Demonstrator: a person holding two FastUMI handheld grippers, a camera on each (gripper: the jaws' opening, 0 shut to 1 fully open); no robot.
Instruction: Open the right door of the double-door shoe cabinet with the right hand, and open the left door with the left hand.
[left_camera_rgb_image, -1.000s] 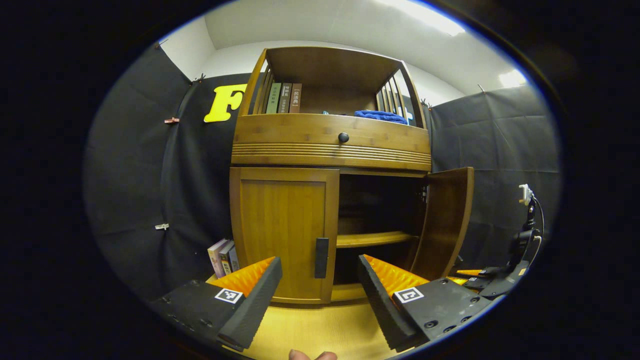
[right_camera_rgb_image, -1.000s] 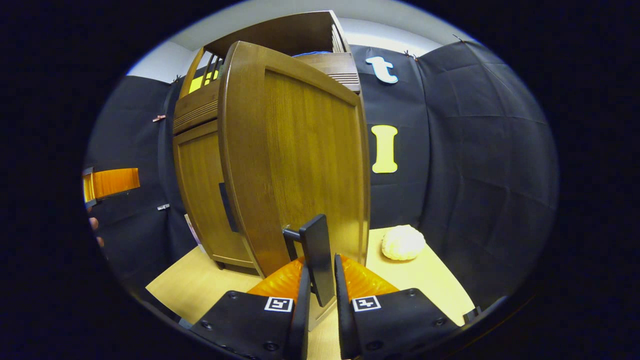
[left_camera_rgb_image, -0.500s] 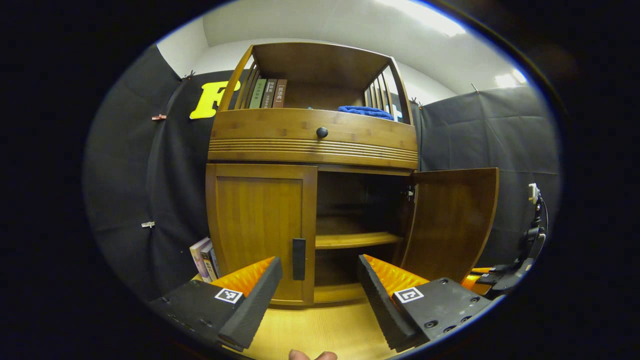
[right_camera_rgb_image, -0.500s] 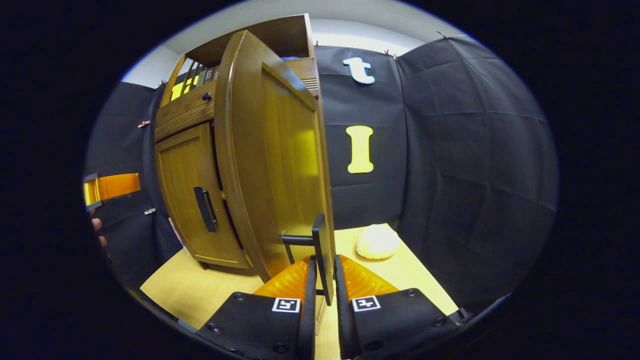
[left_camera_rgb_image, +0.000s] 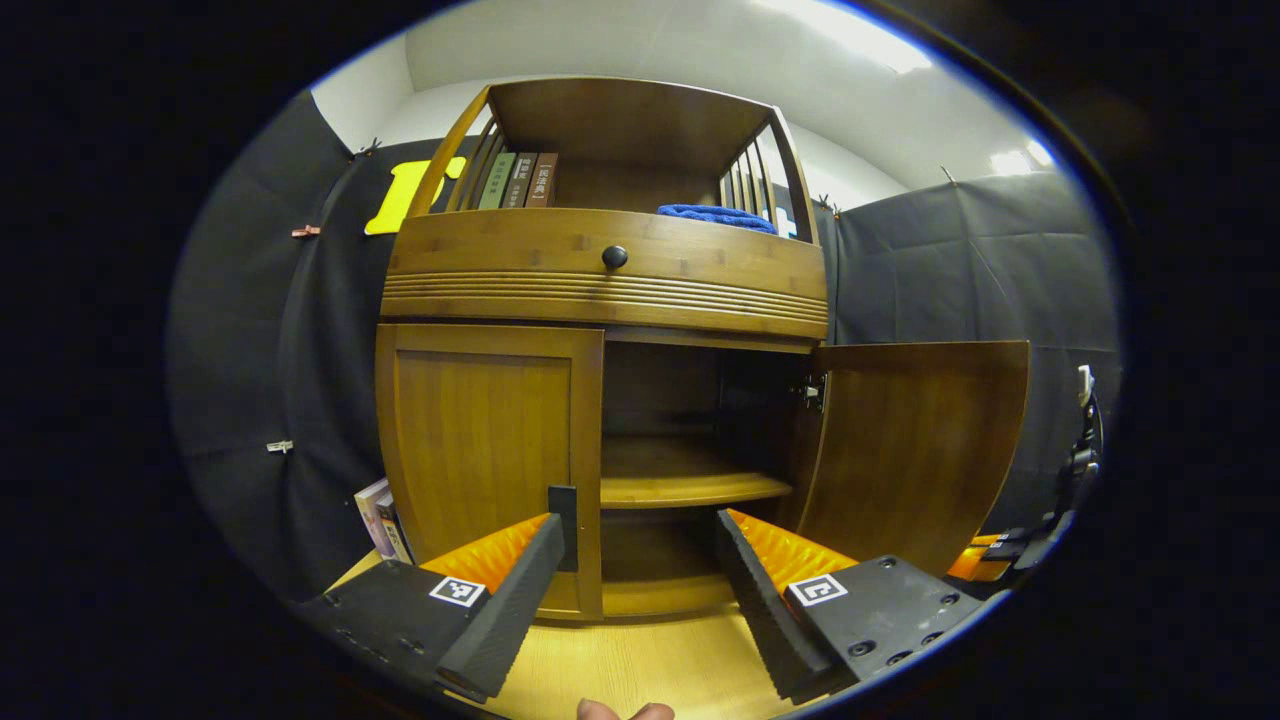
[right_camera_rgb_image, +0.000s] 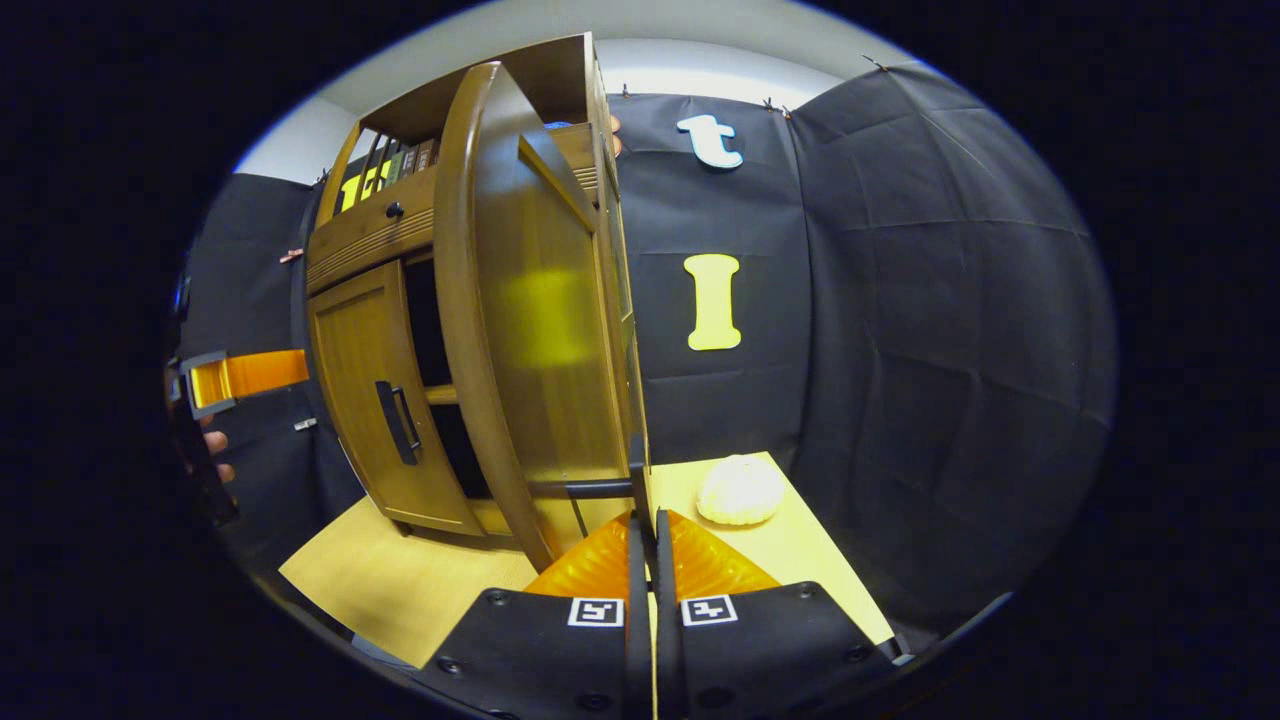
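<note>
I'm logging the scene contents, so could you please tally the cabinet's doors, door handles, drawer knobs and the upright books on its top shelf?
Doors: 2, left door shut, right door open
Door handles: 2, left handle, right handle
Drawer knob: 1
Books on the top shelf: 3
Total: 8
</note>
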